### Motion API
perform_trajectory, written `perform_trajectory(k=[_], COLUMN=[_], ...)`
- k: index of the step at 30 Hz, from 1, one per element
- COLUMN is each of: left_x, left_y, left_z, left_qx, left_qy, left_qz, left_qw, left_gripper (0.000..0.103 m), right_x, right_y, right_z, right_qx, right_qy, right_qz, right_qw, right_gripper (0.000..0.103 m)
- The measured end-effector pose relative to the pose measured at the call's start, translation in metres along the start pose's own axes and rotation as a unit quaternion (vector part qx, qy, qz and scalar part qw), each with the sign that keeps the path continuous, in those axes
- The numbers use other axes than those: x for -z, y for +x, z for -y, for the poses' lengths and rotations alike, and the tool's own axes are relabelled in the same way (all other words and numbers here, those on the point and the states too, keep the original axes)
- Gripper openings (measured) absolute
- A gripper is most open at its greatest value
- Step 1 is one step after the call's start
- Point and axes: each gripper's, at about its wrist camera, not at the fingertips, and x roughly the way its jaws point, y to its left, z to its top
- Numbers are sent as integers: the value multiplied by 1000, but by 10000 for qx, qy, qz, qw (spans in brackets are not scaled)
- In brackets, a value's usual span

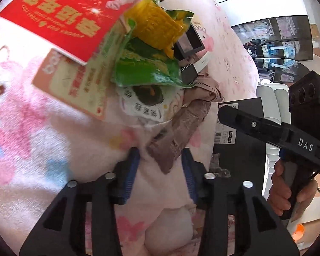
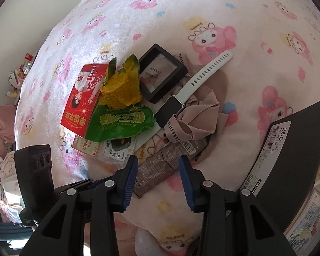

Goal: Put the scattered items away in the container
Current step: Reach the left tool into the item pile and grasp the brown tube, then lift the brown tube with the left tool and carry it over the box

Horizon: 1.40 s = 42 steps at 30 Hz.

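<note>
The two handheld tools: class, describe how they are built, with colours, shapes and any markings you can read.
Each tool, left and right, has two matte black plastic fingers lined with ribbed blue pads, on angular black arms with round silver pivot pins. Seen from the left wrist view, the right tool's black body bears white letters "DAS", a boxy black camera block and a pistol handle.

Landmark: green snack bag [image 2: 121, 123], on pink cartoon-print blanket [image 2: 256, 64] in right wrist view. Red printed carton [image 2: 81, 104] just left of it, partly under. Yellow crumpled wrapper [image 2: 121, 89] behind, overlapping. Black square frame box [image 2: 162, 72] behind-right. White-strap smartwatch [image 2: 170, 111] right, touching. Beige folded cloth [image 2: 200, 115] farther right, under watch. Brown foil packet [image 2: 160, 168] in front. Black shoebox [image 2: 292, 153] well apart, far right.
</note>
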Motion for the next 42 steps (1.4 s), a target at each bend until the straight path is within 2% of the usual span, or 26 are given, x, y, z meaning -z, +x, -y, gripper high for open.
perform_trajectory(k=[4, 6, 8, 12, 15, 18, 23, 25, 27, 29, 32, 37, 39, 42], left_x=[-7, -6, -6, -7, -8, -6, 3, 6, 8, 12, 18, 17, 16, 17], left_y=[11, 8, 1, -19, -38, -56, -72, -63, -59, -56, -54, -45, -53, -62], left_z=[8, 13, 17, 27, 32, 27, -6, -18, -29, -31, -31, -30, -26, -22], left_qx=[-193, -323, -158, -342, -301, -267, -486, -569, -580, -592, -602, -787, -865, -684], left_qy=[77, 183, 215, 437, 526, 414, -72, -312, -446, -450, -410, -408, -348, -316], left_qz=[8, 112, 243, 608, 826, 1031, 1303, 1195, 1049, 1022, 958, 910, 993, 1052], left_qw=[9998, 9992, 9993, 9966, 9947, 9934, 9903, 9907, 9918, 9920, 9927, 9919, 9907, 9916], left_gripper=[51, 35, 22, 18, 15, 13, 15, 17, 26, 31, 39, 39, 41, 39], right_x=[-6, -10, -15, -25, -30, -29, -26, -27, -27, -27, -28, -30, -26, -21], right_y=[1, 0, 1, 7, 11, 10, 16, 25, 34, 41, 49, 57, 51, 36], right_z=[11, 15, 18, 21, 26, 25, 17, 14, 5, -6, -16, -21, -30, -34], right_qx=[71, 72, 132, 174, 131, -35, -96, -113, -198, -442, -320, -624, -531, -557], right_qy=[248, 391, 469, 558, 754, 817, 587, 390, 221, 18, -236, -179, -389, -454], right_qz=[32, 93, 86, -19, -47, -34, -248, -439, -595, -694, -723, -820, -755, -595], right_qw=[9997, 9992, 9988, 9983, 9971, 9966, 9979, 9982, 9978, 9966, 9966, 9945, 9950, 9956], right_gripper=[39, 43, 43, 43, 43, 43, 43, 43, 43, 43, 46, 48, 48, 48])
